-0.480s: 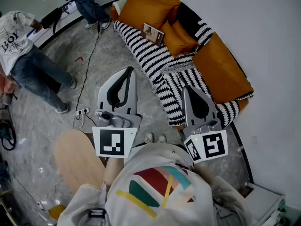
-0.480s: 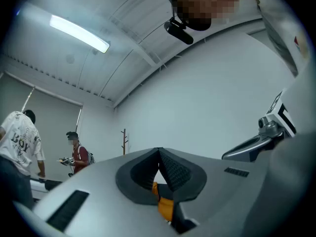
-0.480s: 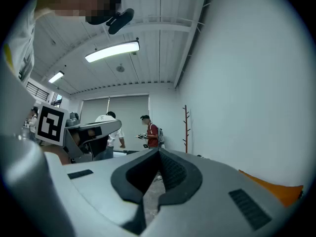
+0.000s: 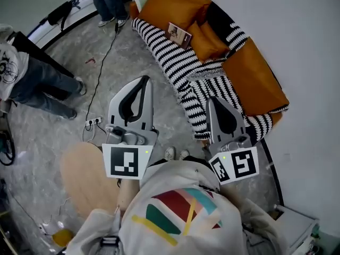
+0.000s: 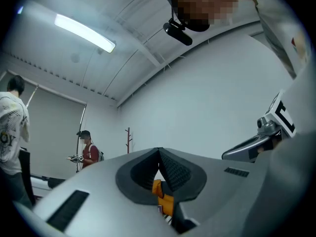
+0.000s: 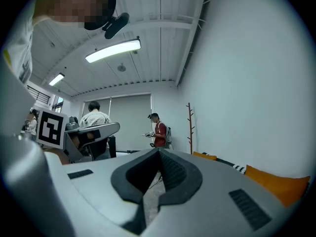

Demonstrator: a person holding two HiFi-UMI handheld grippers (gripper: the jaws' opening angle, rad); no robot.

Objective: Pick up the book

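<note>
A small book with a pale cover lies on the orange cushions at the far end of the striped sofa in the head view. My left gripper is held near my chest, its jaws shut with nothing between them, well short of the book. To its right, my right gripper is also shut and empty, its tips over the sofa's near striped end. In the left gripper view the shut tips point at a white wall; the right gripper's tips point level across the room.
A power strip and black cable lie on the grey floor left of the sofa. People stand at the upper left and at the top. A coat stand is by the far wall. A white box sits lower right.
The view has shifted slightly: the sofa and book sit a little further right and up in frame. The person at left has moved toward the left edge. Both grippers stay shut.
</note>
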